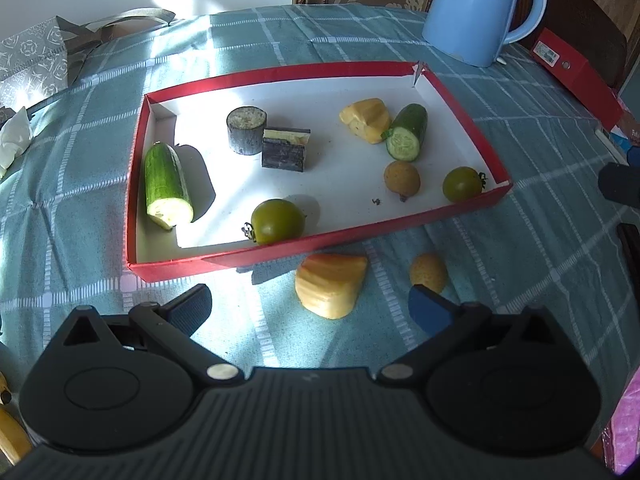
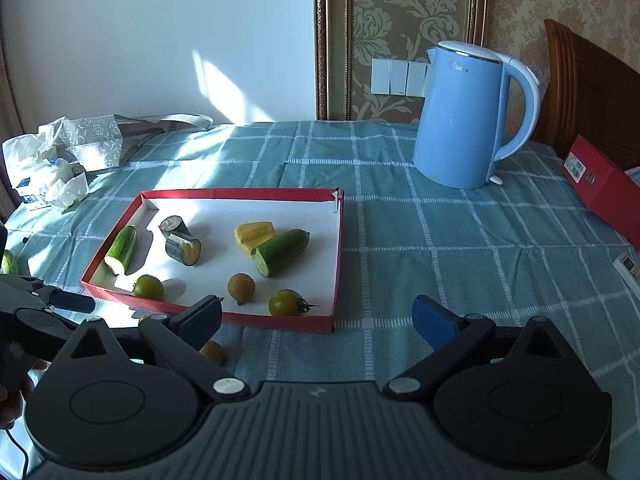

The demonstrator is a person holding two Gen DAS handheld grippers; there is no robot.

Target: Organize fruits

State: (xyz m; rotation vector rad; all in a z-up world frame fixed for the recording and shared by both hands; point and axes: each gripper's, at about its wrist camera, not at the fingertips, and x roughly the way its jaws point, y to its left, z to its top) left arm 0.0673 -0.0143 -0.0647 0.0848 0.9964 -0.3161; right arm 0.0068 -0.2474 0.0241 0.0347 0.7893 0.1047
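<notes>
A red-rimmed white tray (image 1: 460, 92) (image 2: 338, 264) holds two cucumber halves (image 1: 166, 186) (image 1: 408, 132), two green tomatoes (image 1: 278, 220) (image 1: 462, 184), two dark eggplant pieces (image 1: 246, 128), a yellow piece (image 1: 366, 120) and a brown round fruit (image 1: 402, 176). On the cloth in front of the tray lie a yellow fruit piece (image 1: 330, 284) and a brown round fruit (image 1: 428, 272) (image 2: 212, 352). My left gripper (image 1: 310, 306) is open and empty, just before the yellow piece. My right gripper (image 2: 318, 320) is open and empty, near the tray's front right corner.
A blue kettle (image 1: 476, 8) (image 2: 464, 116) stands behind the tray. A red box (image 1: 576, 76) (image 2: 604, 184) lies at the right. A tissue box and crumpled tissues (image 2: 68, 156) sit at the far left. A remote (image 2: 630, 268) lies at the right edge.
</notes>
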